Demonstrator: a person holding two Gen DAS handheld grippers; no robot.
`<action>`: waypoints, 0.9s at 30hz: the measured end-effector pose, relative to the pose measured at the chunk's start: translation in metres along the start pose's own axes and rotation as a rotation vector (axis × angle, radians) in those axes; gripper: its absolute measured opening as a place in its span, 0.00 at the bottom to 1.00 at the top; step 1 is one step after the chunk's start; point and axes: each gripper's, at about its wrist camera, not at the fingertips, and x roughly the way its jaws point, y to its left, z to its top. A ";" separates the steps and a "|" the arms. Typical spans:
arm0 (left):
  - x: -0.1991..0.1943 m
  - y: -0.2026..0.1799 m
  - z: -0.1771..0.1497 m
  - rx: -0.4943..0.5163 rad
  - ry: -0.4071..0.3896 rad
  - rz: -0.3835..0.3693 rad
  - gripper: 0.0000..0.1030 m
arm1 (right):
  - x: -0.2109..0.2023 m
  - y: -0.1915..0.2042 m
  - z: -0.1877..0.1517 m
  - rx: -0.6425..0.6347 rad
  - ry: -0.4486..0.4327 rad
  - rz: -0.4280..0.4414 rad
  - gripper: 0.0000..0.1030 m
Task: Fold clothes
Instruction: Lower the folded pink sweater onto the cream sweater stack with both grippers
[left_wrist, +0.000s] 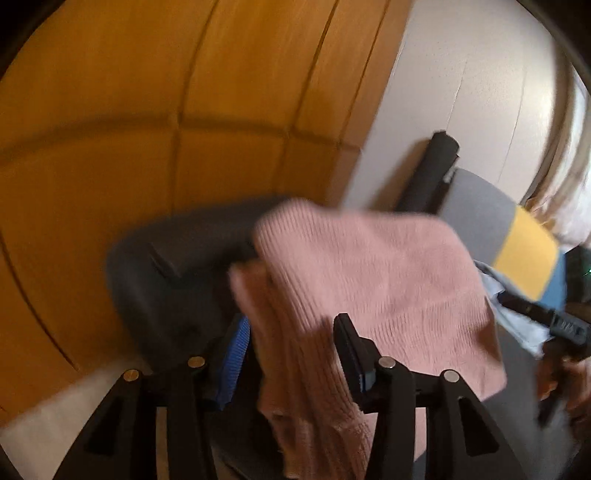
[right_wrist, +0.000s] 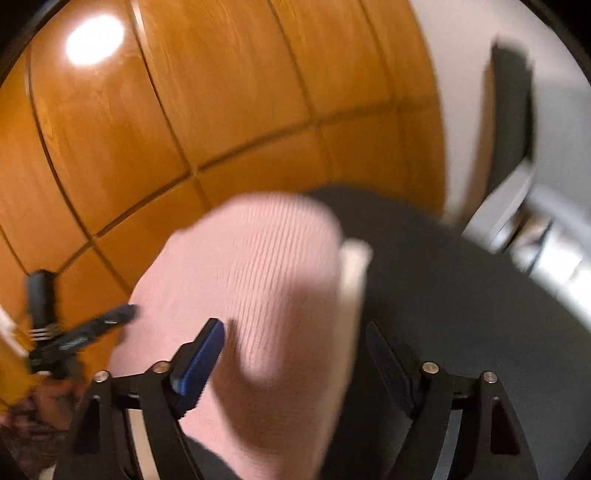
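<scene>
Evidently, a pink ribbed knit garment (left_wrist: 369, 273) is kept bunched above a dark chair seat (right_wrist: 461, 295), presumably so the fold can be laid there; folds of it are seen between the parted jaws of the left gripper (left_wrist: 291, 347), though a firm clamp cannot be told through the blur; the right gripper (right_wrist: 295, 354) is held apart with cloth lying between, not visibly pinched; wooden panelling (right_wrist: 184, 110) is noted behind.
</scene>
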 end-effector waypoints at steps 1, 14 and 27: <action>-0.006 -0.007 0.006 0.022 -0.030 -0.003 0.44 | -0.004 -0.004 0.007 -0.015 -0.018 -0.007 0.50; 0.105 -0.035 0.007 0.079 0.215 0.033 0.39 | 0.089 0.026 0.028 -0.222 0.207 -0.209 0.37; 0.007 -0.037 0.004 -0.052 0.147 0.181 0.46 | 0.021 -0.002 0.020 0.006 0.138 -0.209 1.00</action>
